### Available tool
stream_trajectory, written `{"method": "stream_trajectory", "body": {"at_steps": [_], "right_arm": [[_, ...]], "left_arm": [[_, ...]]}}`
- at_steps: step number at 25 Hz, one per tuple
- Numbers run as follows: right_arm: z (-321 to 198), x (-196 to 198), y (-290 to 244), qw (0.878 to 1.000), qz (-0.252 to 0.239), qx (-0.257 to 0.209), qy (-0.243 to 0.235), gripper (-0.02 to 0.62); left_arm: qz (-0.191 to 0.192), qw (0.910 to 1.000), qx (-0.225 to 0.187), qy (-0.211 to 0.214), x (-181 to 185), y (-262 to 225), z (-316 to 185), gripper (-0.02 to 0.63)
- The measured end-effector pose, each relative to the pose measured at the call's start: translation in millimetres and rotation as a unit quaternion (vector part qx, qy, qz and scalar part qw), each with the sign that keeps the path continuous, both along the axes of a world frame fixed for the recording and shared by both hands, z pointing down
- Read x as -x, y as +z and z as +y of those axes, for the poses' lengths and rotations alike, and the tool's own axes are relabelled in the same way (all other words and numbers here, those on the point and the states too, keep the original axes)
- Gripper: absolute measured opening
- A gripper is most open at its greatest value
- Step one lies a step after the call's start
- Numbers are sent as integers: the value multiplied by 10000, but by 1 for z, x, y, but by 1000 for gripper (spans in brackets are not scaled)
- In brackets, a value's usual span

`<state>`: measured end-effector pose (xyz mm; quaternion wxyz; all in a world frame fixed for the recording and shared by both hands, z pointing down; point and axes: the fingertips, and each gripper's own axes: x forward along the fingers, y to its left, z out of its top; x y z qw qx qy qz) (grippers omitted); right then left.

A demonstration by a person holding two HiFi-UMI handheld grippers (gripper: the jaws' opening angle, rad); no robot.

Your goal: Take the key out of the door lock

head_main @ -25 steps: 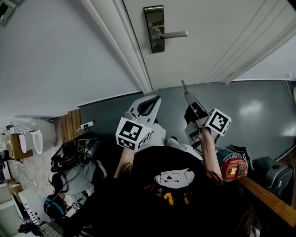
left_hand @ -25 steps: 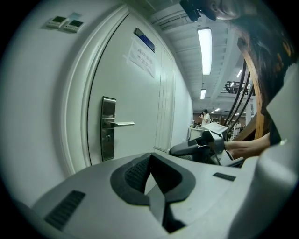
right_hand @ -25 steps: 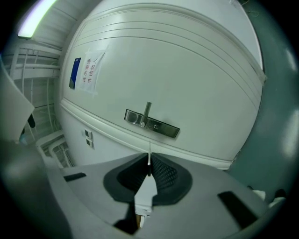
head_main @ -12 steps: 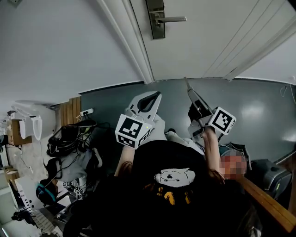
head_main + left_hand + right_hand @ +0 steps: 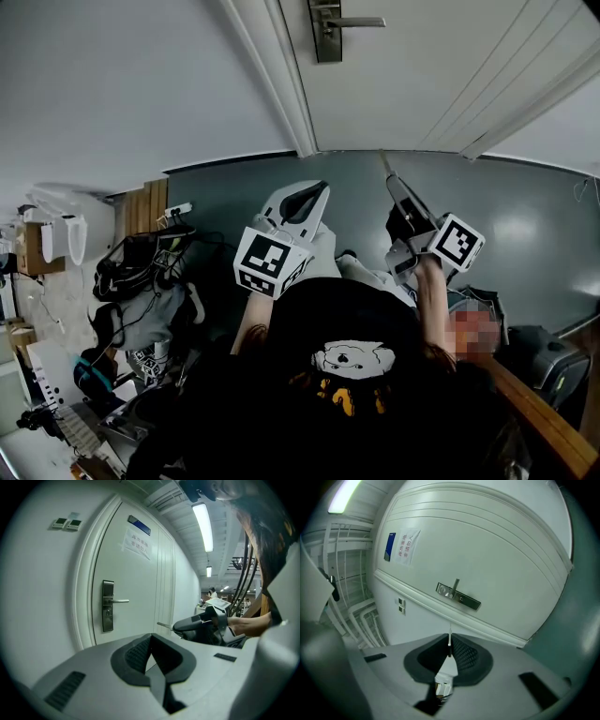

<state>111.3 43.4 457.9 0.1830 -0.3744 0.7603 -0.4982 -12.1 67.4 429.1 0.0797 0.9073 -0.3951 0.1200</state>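
The steel lock plate [image 5: 325,33] with its lever handle [image 5: 361,22] sits on the white door at the top of the head view, well away from both grippers. My right gripper [image 5: 394,186] is shut on a thin metal key [image 5: 383,161] whose blade sticks out past the jaw tips toward the door. In the right gripper view the key [image 5: 450,641] stands between the pads, with the lock plate [image 5: 458,597] far beyond it. My left gripper [image 5: 313,194] hangs beside it, shut with nothing in it. From the left gripper view, the lock plate [image 5: 108,605] and the held key [image 5: 164,625] both show.
A white door frame [image 5: 281,84] runs beside the lock. Grey floor [image 5: 525,216] lies under the grippers. Bags and cables [image 5: 141,281] pile up at the left by a wooden panel [image 5: 141,211]. A wooden rail [image 5: 544,403] crosses the lower right.
The door lock has slid up toward the top edge of the head view, and more floor shows between it and the grippers. The right gripper still holds the key.
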Motion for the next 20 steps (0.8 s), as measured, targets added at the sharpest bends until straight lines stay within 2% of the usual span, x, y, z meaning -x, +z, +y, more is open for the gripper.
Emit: {"method": "stream_trajectory", "body": {"at_steps": [14, 20], "right_arm": [[1, 4, -1, 9999, 84, -2, -55, 20], [-5, -8, 4, 9996, 250, -117, 54, 20]], "left_arm": [[-46, 10000, 65, -35, 6, 2, 8, 6], [-68, 9999, 92, -72, 11, 12, 8, 6]]}}
